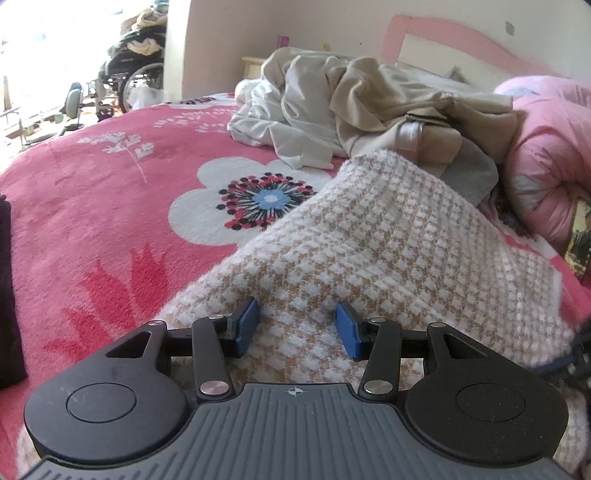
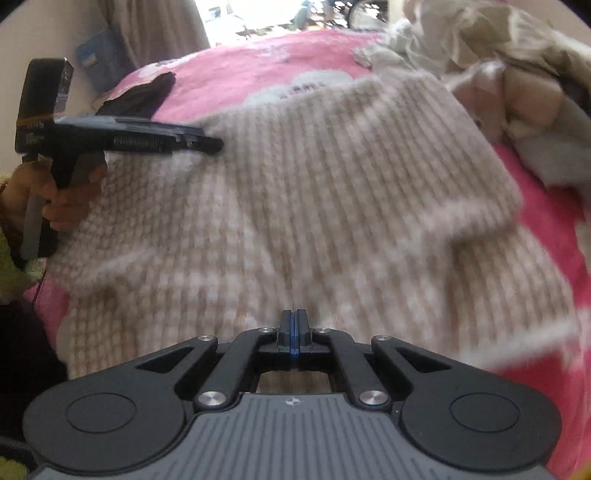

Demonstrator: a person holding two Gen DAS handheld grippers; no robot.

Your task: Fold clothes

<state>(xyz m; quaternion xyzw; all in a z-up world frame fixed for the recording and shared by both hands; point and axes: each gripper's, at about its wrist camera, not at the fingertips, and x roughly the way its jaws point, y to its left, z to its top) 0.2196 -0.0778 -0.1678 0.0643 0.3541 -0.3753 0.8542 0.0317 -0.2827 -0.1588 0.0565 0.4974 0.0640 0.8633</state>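
A beige-and-white knitted sweater (image 1: 388, 229) (image 2: 314, 184) lies spread on the pink flowered bed blanket (image 1: 92, 221) (image 2: 240, 62). My left gripper (image 1: 298, 326) rests on the sweater's near edge with its jaws apart, and the knit runs flat under and between the blue pads (image 1: 247, 325). In the right wrist view that left gripper (image 2: 218, 142) shows from the side at the sweater's left edge, held by a person's hand (image 2: 62, 206). My right gripper (image 2: 293, 321) is over the sweater's lower middle with its pads pressed together. No cloth shows between them, and this view is motion-blurred.
A heap of beige and white clothes (image 1: 351, 96) (image 2: 498, 55) lies beyond the sweater. A pink quilt (image 1: 546, 147) is bunched at the right below a pink headboard (image 1: 443, 33). A dark garment (image 1: 7, 288) (image 2: 144, 96) lies at the bed's left side. A wheelchair (image 1: 129, 74) stands past the bed.
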